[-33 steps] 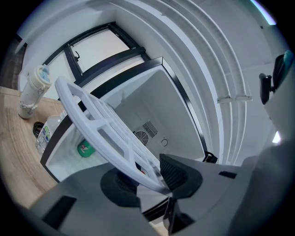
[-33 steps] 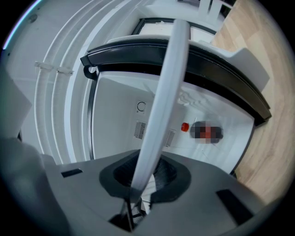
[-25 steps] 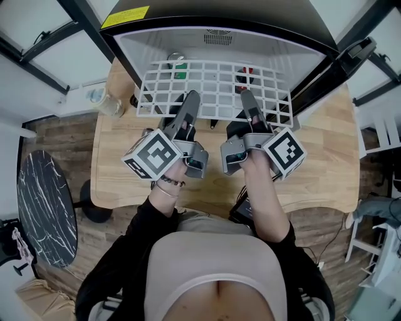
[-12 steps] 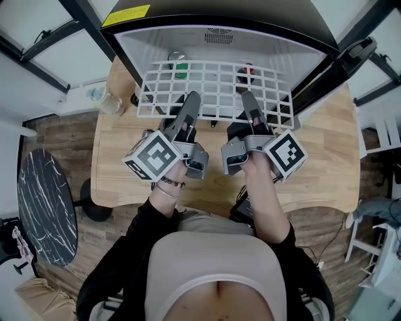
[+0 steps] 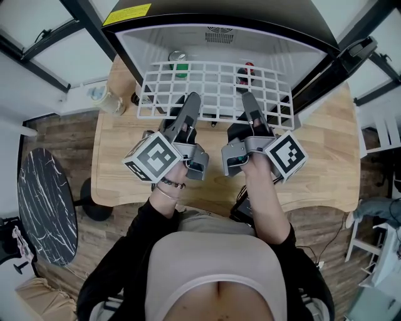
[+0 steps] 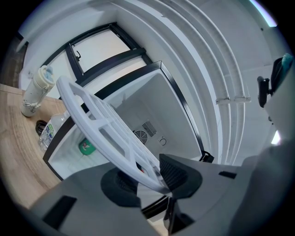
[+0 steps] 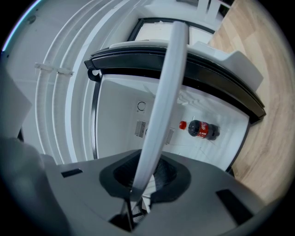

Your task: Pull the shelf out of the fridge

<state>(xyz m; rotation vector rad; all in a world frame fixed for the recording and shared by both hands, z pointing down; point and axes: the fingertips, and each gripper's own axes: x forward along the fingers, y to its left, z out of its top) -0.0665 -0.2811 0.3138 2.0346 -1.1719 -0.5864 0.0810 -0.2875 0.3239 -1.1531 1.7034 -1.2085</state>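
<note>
Shelf (image 5: 216,88) of white wire grid sticks partway out of the open fridge (image 5: 219,15), its front edge hanging over the wooden desk (image 5: 326,163), at 12 o'clock from the person's hands. Both tools grip that front edge side by side.

The left gripper (image 5: 190,101) holds it at about 11 o'clock in the head view. In the left gripper view, its jaws stand partly apart with the shelf (image 6: 101,129) running at a slant between them, and the left gripper (image 6: 152,177) presses its ribbed pads against a grid bar.

The right gripper (image 5: 249,100) holds the edge at about 1 o'clock. In the right gripper view, the shelf (image 7: 166,83) shows edge-on as one pale strip, and the right gripper (image 7: 140,184) has its jaws nearly together, pinched on it.

Under the shelf, on the fridge floor, lie a green container (image 5: 180,61) towards 11 o'clock and a red-capped cola bottle (image 7: 203,129) towards 1 o'clock. A jar (image 5: 103,100) stands on the desk at 9 o'clock from the shelf.
</note>
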